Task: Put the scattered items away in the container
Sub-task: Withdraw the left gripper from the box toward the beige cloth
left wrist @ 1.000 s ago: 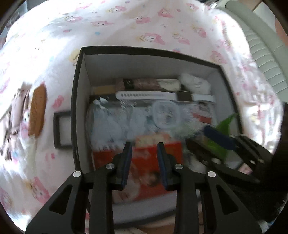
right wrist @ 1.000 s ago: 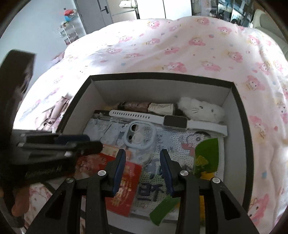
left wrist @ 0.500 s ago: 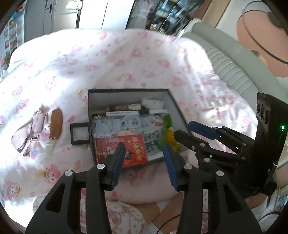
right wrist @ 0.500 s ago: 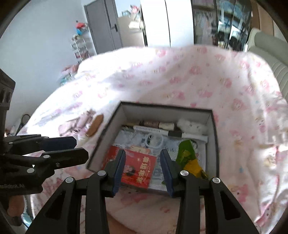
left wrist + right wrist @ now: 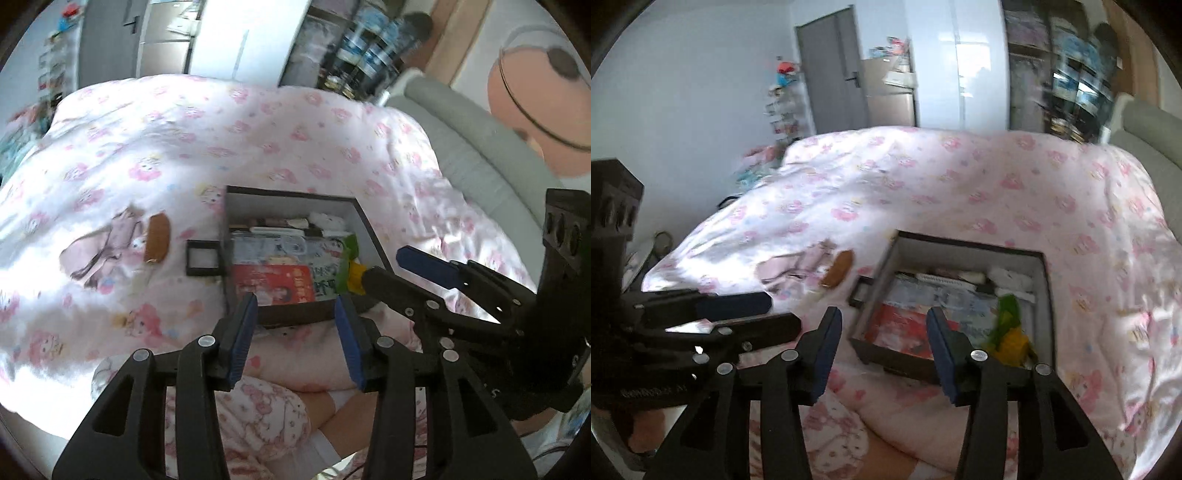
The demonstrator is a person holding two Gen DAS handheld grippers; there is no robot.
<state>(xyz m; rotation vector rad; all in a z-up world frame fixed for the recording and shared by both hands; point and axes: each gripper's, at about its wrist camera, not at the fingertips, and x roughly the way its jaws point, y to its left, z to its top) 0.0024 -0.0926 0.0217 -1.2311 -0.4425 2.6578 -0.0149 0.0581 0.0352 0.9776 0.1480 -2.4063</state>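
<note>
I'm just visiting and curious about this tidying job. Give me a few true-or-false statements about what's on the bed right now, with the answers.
1. The box sits on a pink patterned quilt. True.
2. The box is empty. False: it holds several things, among them a red packet and a green and yellow item.
3. A brown oblong item lies on the quilt outside the box. True.
4. The left gripper is clamped on the red packet. False: its jaws are apart with nothing between them.
5. A small black frame lies beside the box's wall. True.
6. The right gripper carries a white watch. False: it holds nothing.
</note>
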